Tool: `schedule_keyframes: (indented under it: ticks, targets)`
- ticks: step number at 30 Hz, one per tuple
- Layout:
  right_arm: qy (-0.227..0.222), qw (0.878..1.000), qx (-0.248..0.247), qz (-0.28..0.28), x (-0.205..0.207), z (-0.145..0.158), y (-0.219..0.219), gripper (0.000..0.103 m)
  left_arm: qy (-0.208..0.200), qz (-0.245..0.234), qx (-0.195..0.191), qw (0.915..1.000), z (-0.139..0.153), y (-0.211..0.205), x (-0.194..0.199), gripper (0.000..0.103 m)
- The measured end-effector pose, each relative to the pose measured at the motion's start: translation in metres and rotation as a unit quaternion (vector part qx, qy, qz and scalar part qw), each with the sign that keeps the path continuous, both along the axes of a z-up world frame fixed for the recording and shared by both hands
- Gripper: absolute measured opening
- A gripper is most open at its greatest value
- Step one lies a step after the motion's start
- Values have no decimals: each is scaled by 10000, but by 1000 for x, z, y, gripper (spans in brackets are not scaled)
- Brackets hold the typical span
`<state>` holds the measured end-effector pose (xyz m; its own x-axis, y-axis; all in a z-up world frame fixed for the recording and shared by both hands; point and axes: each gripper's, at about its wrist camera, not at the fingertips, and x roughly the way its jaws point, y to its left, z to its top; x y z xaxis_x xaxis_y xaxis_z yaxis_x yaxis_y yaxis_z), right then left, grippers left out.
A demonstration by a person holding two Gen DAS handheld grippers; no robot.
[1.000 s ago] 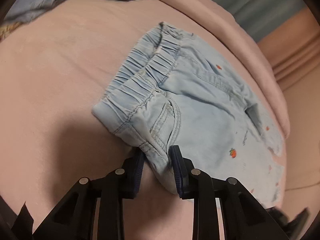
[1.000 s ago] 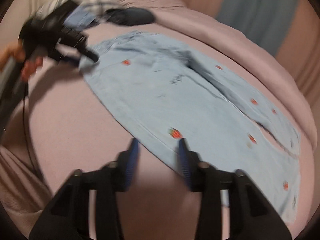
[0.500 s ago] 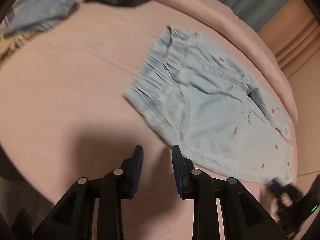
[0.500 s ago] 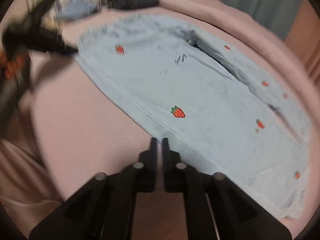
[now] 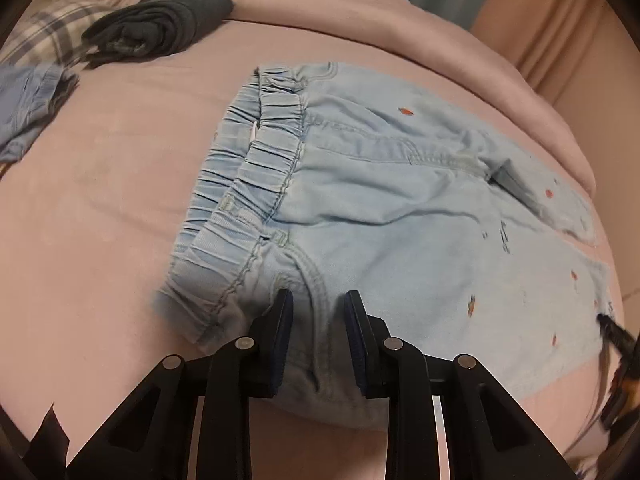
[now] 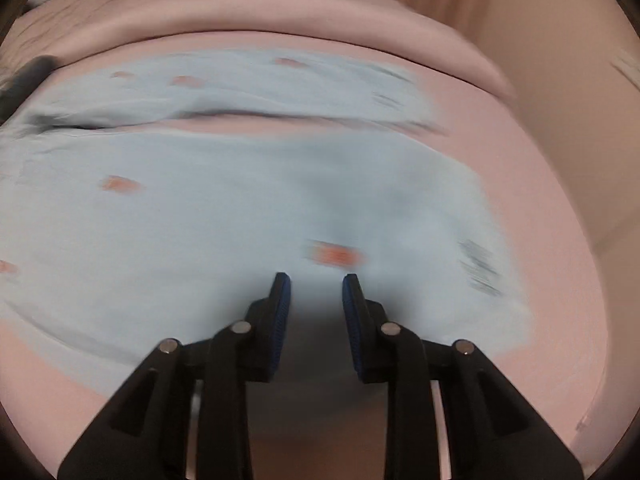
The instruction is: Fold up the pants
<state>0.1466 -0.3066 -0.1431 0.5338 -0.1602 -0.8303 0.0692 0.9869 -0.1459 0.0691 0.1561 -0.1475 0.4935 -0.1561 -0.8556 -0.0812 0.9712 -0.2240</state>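
Light blue pants (image 5: 400,216) with small red strawberry marks lie spread on a pink bed (image 5: 100,208), elastic waistband toward the left. My left gripper (image 5: 318,300) is open, its fingers straddling the near waist corner by the pocket seam. In the blurred right wrist view the pants' legs (image 6: 220,208) lie flat, with a gap between the two legs. My right gripper (image 6: 316,282) is open, low over the near leg close to its hem end. It shows as a dark blur at the right edge of the left wrist view (image 5: 618,344).
A folded dark grey garment (image 5: 160,24) and a blue garment (image 5: 28,100) lie at the far left of the bed, with plaid cloth (image 5: 48,36) behind. A rolled pink blanket (image 6: 280,16) runs along the far side. Curtains hang beyond.
My left gripper let go of the waist corner, pulled back, then came in over that corner again, still open. My right gripper shut, then opened and moved along the leg toward the hem.
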Motion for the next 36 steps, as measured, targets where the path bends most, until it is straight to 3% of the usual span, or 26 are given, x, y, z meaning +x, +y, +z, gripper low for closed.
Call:
schedule_keyframes:
  ticks: [3,5,7,9,10,15,18,21,22,26,28,29,31,32,33,36]
  targets:
    - [357,9912,-521,-1163,-5,7,-54,34,-4,-84,29,10000,14,6,-3,31]
    - [231,9915,-370,-1222,-4,24,-61,38,-197,-146,256,9994,27,7,-1,40]
    - [-125,9982,26,-581,4,45,-41,40,-442,-216,218,9985,42,8,7,61]
    - [-354,9990,252,123,19,55,-9,52,-682,-211,256,9971,52,10,23,68]
    - [-412,9975,367,432,30,58,9,56,-733,-240,287,9966,55,9,33,68]
    - [-405,9730,1026,2029,105,51,111,57,-688,-506,364,9957,54,14,96,68]
    - [-415,9568,1167,2630,148,51,165,57,-542,-606,409,9958,51,25,142,68]
    - [-332,9401,1322,3123,200,55,212,57,-310,-1003,184,9943,42,38,184,68]
    - [-317,9353,1260,3293,219,56,229,57,-91,-1145,-8,9934,34,43,199,68]
    - [-22,9207,718,3836,273,48,284,57,393,-1401,-119,9893,8,55,231,68]
    - [459,9126,491,4033,297,31,306,57,518,-1569,-135,9862,1,57,237,68]
    - [676,9099,400,4073,305,21,311,55,467,-1667,-65,9849,2,56,236,66]
    - [1260,9006,250,4152,311,-5,314,40,371,-1739,-8,9841,4,56,233,26]
    - [1282,8954,194,4260,309,-9,318,27,310,-1771,-2,9837,6,55,229,23]
    - [1138,8881,220,4448,301,-5,322,6,243,-1765,11,9840,9,56,227,22]
    - [821,8758,-353,4744,280,0,337,5,45,-1645,31,9864,15,59,224,10]
